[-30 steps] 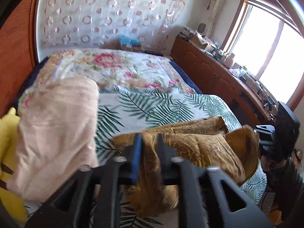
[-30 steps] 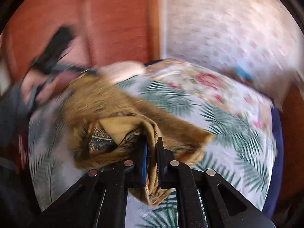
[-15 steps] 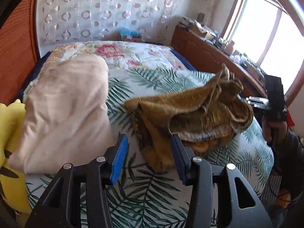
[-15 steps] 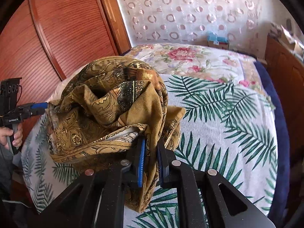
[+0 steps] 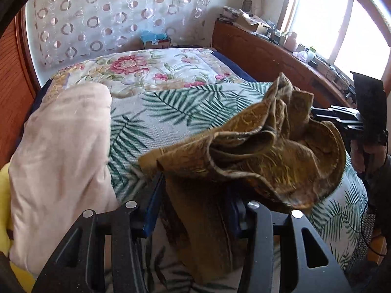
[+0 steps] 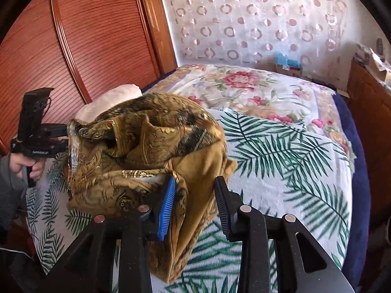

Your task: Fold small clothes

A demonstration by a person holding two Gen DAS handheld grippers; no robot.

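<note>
A gold-brown patterned garment (image 5: 256, 156) lies bunched in a loose heap on the palm-leaf bedspread (image 5: 171, 112). It also shows in the right wrist view (image 6: 146, 151). My left gripper (image 5: 195, 205) is open, with cloth lying between its jaws. My right gripper (image 6: 195, 202) is open too, with a fold of the garment between its jaws. Each gripper shows in the other's view: the right one (image 5: 342, 122) at the garment's far edge, the left one (image 6: 36, 141) at its left edge.
A folded pale pink cloth (image 5: 61, 161) lies to the left on the bed, over something yellow (image 5: 5, 195). A wooden sideboard (image 5: 268, 56) with clutter runs along the right under the window. A wooden wardrobe (image 6: 73, 48) stands on the other side.
The left gripper opened first and then moved onto the cloth. The right gripper has now opened and let the garment go, and the heap has sunk onto the bed.
</note>
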